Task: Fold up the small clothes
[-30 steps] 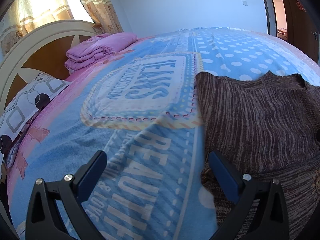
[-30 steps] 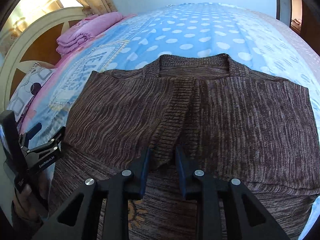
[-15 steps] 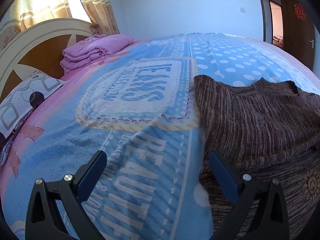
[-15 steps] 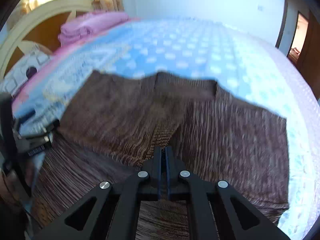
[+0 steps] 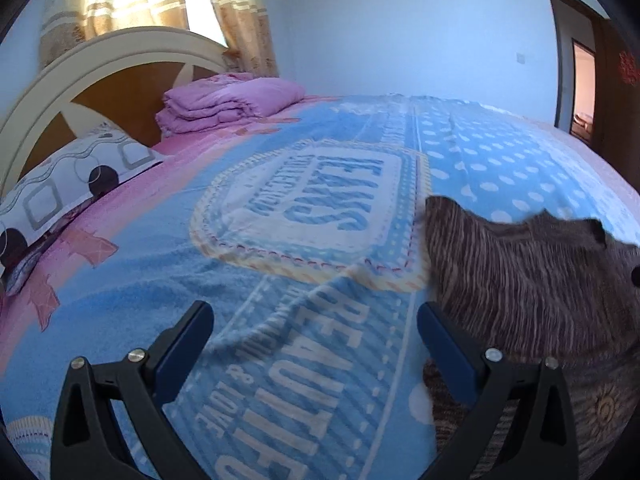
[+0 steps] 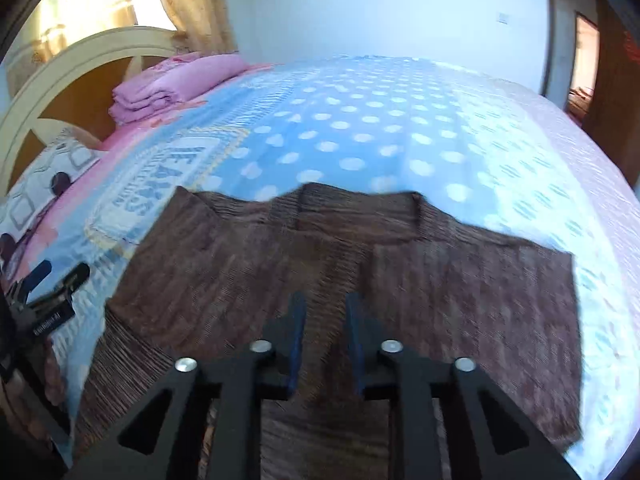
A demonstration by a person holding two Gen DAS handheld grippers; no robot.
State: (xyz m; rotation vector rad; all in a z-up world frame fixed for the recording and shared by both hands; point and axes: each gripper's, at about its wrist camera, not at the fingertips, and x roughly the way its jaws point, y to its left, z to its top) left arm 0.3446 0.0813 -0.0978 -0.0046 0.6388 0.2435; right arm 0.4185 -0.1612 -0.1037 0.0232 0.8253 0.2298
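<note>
Open bedspread [image 5: 304,344] is lying free left of the brown cardigan [image 6: 400,280]; folded pink quilt [image 5: 228,104] and pillow [image 5: 60,196] are crowding the headboard [image 5: 100,68] edge.

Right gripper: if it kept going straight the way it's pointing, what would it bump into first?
Probably the brown knitted cardigan spread on the bed. The right gripper points down at its middle, jaws slightly apart, nothing between them.

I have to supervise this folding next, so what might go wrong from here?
1. The right gripper has just been opening, with nothing visibly pinched; the brown cardigan may have slipped free, and its front band could fall askew.
2. The left gripper stands wide open over the blue bedspread, beside the cardigan's edge; closing there would likely catch bedding instead.
</note>
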